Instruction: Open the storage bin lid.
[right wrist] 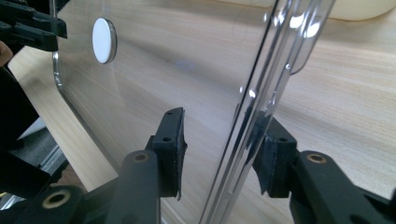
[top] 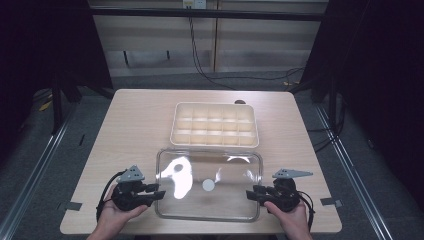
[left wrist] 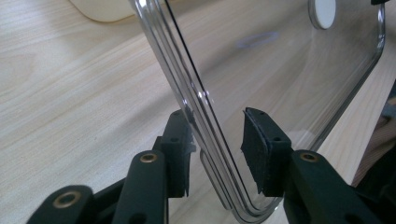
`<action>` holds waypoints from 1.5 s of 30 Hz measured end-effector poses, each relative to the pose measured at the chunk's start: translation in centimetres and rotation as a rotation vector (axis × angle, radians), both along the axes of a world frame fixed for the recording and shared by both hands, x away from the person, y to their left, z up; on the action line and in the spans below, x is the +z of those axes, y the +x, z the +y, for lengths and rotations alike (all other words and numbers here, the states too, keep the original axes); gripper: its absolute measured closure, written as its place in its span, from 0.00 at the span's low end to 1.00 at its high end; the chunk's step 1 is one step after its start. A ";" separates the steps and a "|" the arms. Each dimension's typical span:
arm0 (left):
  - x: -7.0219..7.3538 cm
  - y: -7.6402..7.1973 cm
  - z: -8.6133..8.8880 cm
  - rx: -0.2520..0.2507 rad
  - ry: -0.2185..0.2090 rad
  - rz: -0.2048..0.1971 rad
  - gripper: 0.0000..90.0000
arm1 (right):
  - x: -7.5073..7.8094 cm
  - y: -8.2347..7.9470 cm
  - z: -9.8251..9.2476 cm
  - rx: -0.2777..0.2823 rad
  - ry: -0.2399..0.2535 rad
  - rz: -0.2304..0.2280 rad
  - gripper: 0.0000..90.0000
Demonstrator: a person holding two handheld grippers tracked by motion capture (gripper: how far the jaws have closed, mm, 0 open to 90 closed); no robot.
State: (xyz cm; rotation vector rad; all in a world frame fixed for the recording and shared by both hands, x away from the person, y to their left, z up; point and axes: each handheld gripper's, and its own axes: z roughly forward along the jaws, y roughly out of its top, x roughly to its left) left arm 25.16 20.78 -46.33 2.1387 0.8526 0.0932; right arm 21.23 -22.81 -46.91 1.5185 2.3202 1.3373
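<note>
The clear lid lies flat on the desk at lower centre of the high view, its long axis running left to right, just below the cream compartment tray. The left gripper and right gripper each straddle a short end rim, equally near. Both sets of fingers stand apart around the rim, one pad touching, not clamped.

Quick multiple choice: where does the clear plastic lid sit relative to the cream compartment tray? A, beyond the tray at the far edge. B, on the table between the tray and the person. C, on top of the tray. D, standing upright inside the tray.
B: the clear lid lies flat on the table, nearer the person than the cream tray.
</note>
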 end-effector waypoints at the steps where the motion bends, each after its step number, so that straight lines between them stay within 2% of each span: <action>1: -0.1 0.0 0.0 -0.005 0.001 0.004 0.69 | 0.0 0.0 0.0 0.002 -0.006 0.002 0.64; 10: -0.5 0.4 0.1 0.001 0.008 0.018 0.67 | -0.4 0.8 0.5 -0.013 -0.021 0.018 0.59; 16: -0.9 0.8 0.0 0.012 0.010 0.047 0.66 | -0.9 1.5 0.5 -0.017 -0.025 0.036 0.56; 20: -1.0 0.9 -0.1 0.021 0.026 0.039 0.65 | -1.2 1.7 0.7 -0.030 -0.046 0.044 0.52; 29: -1.3 1.2 -0.2 0.014 0.035 0.060 0.65 | -1.4 1.8 0.9 -0.057 -0.067 0.045 0.49; 31: -1.4 1.3 -0.3 0.015 0.054 0.061 0.65 | -1.5 1.9 1.0 -0.067 -0.085 0.056 0.46; 33: -1.5 1.3 -0.5 0.020 0.052 0.069 0.64 | -1.7 2.1 1.1 -0.074 -0.109 0.060 0.45; 36: -1.6 1.3 -0.5 0.021 0.049 0.074 0.64 | -1.9 2.3 0.9 -0.076 -0.094 0.063 0.45; 40: -1.8 1.3 -0.7 0.019 0.061 0.077 0.61 | -2.0 2.2 1.0 -0.084 -0.099 0.061 0.44; 43: -1.9 1.5 -0.7 0.018 0.058 0.120 0.60 | -2.3 2.3 1.1 -0.086 -0.120 0.060 0.42; 45: -2.0 1.5 -0.9 0.024 0.052 0.118 0.60 | -2.4 2.3 1.1 -0.096 -0.130 0.061 0.41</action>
